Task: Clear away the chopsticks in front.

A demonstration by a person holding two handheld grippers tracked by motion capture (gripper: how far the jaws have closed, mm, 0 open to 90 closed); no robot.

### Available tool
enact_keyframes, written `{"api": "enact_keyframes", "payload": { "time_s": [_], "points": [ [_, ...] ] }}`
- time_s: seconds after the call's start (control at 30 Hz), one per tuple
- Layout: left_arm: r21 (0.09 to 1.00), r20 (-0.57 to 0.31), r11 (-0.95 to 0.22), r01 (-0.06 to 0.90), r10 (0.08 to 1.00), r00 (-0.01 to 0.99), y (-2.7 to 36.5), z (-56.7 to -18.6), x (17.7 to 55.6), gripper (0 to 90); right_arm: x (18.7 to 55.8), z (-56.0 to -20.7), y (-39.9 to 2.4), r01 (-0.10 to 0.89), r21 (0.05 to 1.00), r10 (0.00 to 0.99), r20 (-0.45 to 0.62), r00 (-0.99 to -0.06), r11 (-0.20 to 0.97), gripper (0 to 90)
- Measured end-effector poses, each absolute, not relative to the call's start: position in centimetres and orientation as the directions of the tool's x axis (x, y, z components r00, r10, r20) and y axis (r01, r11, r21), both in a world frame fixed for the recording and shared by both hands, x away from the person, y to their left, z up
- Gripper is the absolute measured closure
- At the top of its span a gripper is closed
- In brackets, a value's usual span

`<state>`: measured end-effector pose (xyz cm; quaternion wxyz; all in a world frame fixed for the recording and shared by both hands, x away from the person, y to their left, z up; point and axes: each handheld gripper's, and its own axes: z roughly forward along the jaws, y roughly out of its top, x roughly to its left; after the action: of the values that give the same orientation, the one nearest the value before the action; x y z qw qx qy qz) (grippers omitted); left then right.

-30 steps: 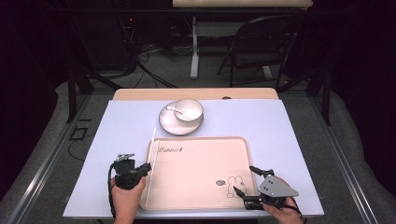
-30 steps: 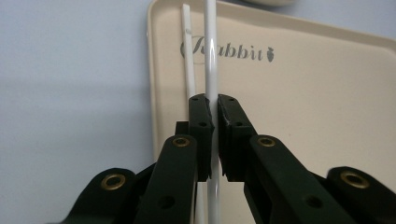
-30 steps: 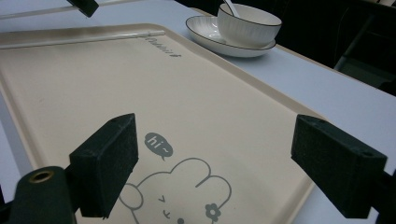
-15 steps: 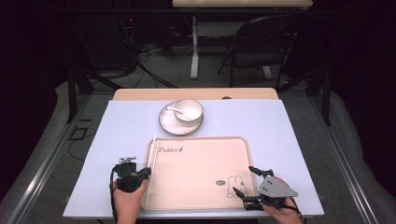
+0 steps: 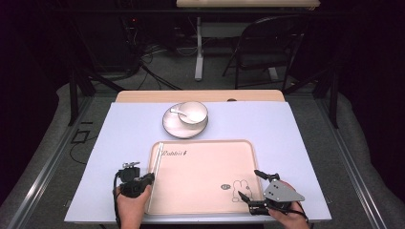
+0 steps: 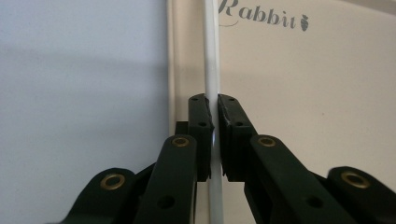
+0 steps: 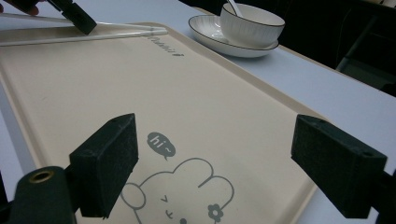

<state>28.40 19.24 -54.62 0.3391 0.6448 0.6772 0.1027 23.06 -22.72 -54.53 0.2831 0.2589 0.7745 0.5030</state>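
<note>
A beige tray (image 5: 205, 167) printed with a rabbit lies at the front of the table. A thin white chopstick (image 5: 156, 157) runs along its left rim. My left gripper (image 5: 150, 177) is shut on it, and in the left gripper view the pads (image 6: 201, 121) pinch the chopstick (image 6: 211, 56) over the tray (image 6: 303, 93). My right gripper (image 5: 248, 182) rests open at the tray's front right corner. Its jaws (image 7: 223, 161) stand wide over the rabbit drawing with nothing between them. The right gripper view shows two white sticks (image 7: 93, 35) at the far rim under the left gripper (image 7: 74, 16).
Behind the tray a white bowl (image 5: 192, 113) with a spoon (image 5: 177, 112) stands on a saucer (image 5: 174, 126). The pale blue tabletop (image 5: 296, 138) spreads on both sides. A chair (image 5: 267, 52) and cables are on the floor beyond.
My left gripper has drawn back slightly toward the person with the chopstick in it. The right gripper has not moved.
</note>
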Motion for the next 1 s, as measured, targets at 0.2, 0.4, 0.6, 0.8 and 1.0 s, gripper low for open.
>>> {"api": "enact_keyframes", "payload": {
  "time_s": [0.2, 0.4, 0.6, 0.8, 1.0],
  "points": [
    [0.568, -0.337, 0.154, 0.808, 0.940, 0.057, 19.23, -54.72, 28.46, 84.5, 23.03, -54.53, -22.70, 0.116, 0.926, 0.685, -0.178, -0.706, 0.360, 14.2],
    [0.565, -0.346, 0.162, 0.809, 0.937, 0.054, 19.20, -55.04, 28.53, 84.1, 23.05, -54.53, -22.69, 0.115, 0.925, 0.684, -0.179, -0.707, 0.362, 14.1],
    [0.567, -0.352, 0.166, 0.807, 0.935, 0.054, 19.19, -55.05, 28.51, 81.7, 23.04, -54.54, -22.69, 0.116, 0.925, 0.684, -0.179, -0.707, 0.362, 14.2],
    [0.569, -0.350, 0.165, 0.805, 0.935, 0.056, 19.20, -55.05, 28.49, 82.2, 23.02, -54.53, -22.69, 0.116, 0.925, 0.683, -0.178, -0.708, 0.361, 14.2],
    [0.589, -0.355, 0.161, 0.792, 0.932, 0.074, 19.24, -54.70, 28.40, 77.9, 23.04, -54.54, -22.68, 0.115, 0.925, 0.683, -0.179, -0.708, 0.362, 14.2]
  ]
}}
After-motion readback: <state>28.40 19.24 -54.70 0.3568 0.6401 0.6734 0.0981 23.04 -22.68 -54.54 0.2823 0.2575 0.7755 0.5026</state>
